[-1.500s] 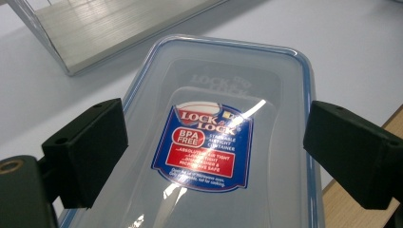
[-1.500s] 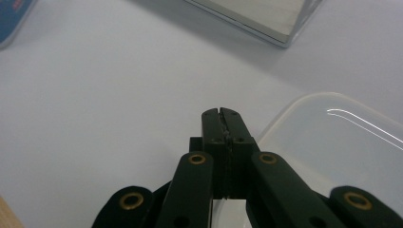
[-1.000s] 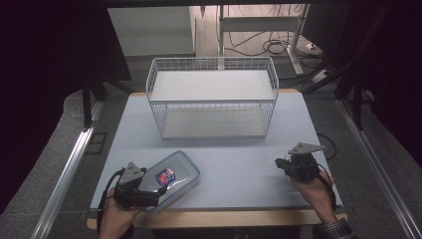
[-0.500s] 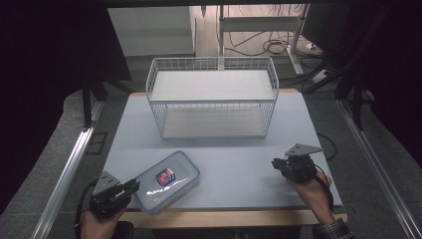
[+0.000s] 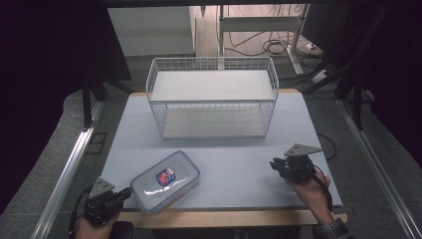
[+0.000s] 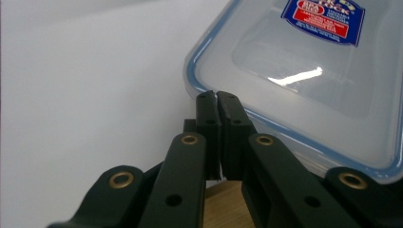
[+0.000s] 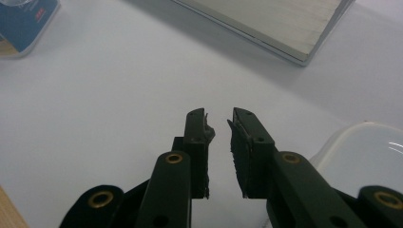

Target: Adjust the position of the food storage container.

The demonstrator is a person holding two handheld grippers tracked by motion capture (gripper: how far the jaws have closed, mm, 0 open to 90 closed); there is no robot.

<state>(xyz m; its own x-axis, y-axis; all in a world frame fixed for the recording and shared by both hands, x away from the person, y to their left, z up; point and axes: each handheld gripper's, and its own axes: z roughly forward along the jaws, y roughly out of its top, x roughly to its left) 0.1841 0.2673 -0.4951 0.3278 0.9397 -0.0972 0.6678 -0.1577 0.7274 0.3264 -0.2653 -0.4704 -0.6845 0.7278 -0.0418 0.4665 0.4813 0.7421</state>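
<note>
My left tool [image 5: 121, 195] sits closed beside the lidded container [image 5: 165, 180] on the pale desk [image 5: 239, 154]; my right tool [image 5: 276, 165] is slightly apart, just opening, nothing between; dark room behind the wire basket [image 5: 213, 97].

Sticker [image 6: 324, 18]: blue with a red panel, on the clear lid of the container [image 6: 304, 85], upper right of the left gripper view; its print is too blurred to read.
Same sticker, high view [image 5: 165, 177]: too small to read.
Other readable text: none.
</note>
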